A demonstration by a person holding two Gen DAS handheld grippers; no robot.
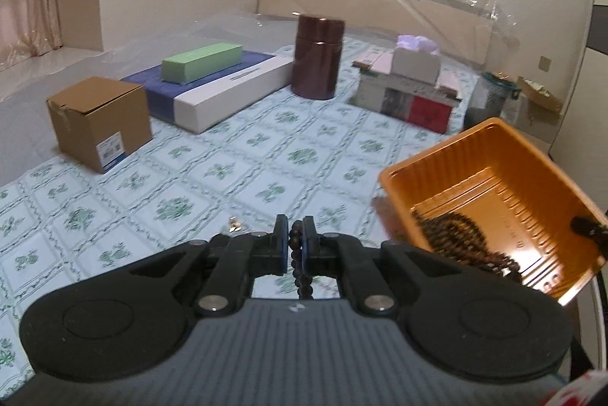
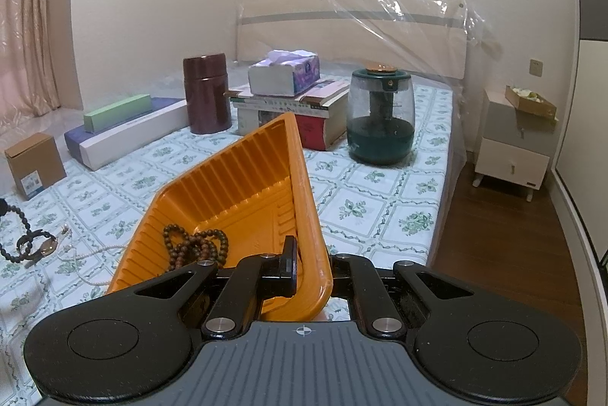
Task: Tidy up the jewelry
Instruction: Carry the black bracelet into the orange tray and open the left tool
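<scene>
A strand of dark wooden beads (image 1: 297, 256) hangs between the pads of my left gripper (image 1: 295, 228), which is shut on it above the floral bedsheet. To the right the orange plastic tray (image 1: 490, 178) is tilted, with another dark bead string (image 1: 452, 235) piled in it. My right gripper (image 2: 309, 254) is shut on the orange tray's (image 2: 243, 174) near rim; one fingertip (image 2: 290, 254) is inside the wall and the other is hidden behind it. The bead string (image 2: 197, 246) lies in the tray's low corner. A watch (image 2: 47, 246) and a pearl necklace (image 2: 91, 263) lie on the sheet.
On the bed stand a cardboard box (image 1: 100, 123), a green box (image 1: 201, 62) on a flat blue-and-white box, a maroon canister (image 1: 317, 58), a tissue box (image 2: 283, 71) on books and a humidifier (image 2: 382, 113). The bed edge and a nightstand (image 2: 513, 147) are at right.
</scene>
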